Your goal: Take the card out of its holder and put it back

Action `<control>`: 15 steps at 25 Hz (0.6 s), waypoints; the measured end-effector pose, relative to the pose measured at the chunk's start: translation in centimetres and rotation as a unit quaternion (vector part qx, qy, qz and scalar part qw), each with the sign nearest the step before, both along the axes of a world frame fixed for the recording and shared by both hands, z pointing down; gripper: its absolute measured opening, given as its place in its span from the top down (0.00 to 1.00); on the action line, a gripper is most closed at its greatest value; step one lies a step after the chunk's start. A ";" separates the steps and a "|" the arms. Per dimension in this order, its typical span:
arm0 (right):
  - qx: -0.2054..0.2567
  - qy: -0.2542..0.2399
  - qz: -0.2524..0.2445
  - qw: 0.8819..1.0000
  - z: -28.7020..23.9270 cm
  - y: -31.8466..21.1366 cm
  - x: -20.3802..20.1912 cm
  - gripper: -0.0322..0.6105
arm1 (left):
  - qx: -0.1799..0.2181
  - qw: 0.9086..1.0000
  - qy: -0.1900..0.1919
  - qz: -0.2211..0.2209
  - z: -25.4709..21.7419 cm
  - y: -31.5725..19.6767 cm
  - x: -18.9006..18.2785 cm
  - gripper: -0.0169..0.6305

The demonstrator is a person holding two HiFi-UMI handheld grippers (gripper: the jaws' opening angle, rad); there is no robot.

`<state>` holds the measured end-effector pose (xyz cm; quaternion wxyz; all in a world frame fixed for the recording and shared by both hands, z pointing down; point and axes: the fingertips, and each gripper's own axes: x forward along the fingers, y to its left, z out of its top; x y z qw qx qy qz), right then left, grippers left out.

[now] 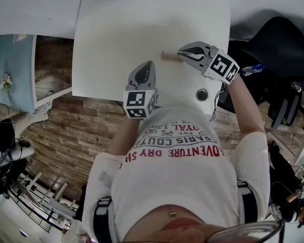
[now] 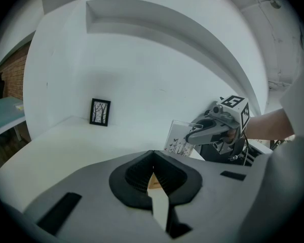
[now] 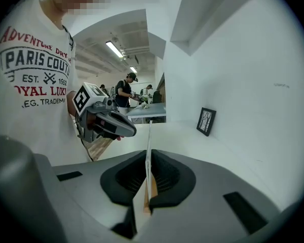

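Head view: from high above, steeply down over the bench (image 1: 106, 34). View on the left tool (image 2: 153, 175): low, close along own jaws, right tool (image 2: 195, 134) at right of frame. Right tool view: equally low, left tool at left of frame. Shared by all: framed picture (image 2: 100, 112).

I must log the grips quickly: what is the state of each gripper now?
Left gripper: closed, holding nothing.
Right gripper: closed on the card.
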<state>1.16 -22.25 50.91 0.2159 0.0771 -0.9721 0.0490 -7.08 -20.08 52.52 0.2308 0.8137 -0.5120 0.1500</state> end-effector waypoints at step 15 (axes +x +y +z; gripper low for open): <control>-0.006 0.011 -0.026 1.000 1.2 -0.1 -0.6 0.89 | -0.012 1.000 -0.006 -0.018 0.1 0.2 -0.4 0.94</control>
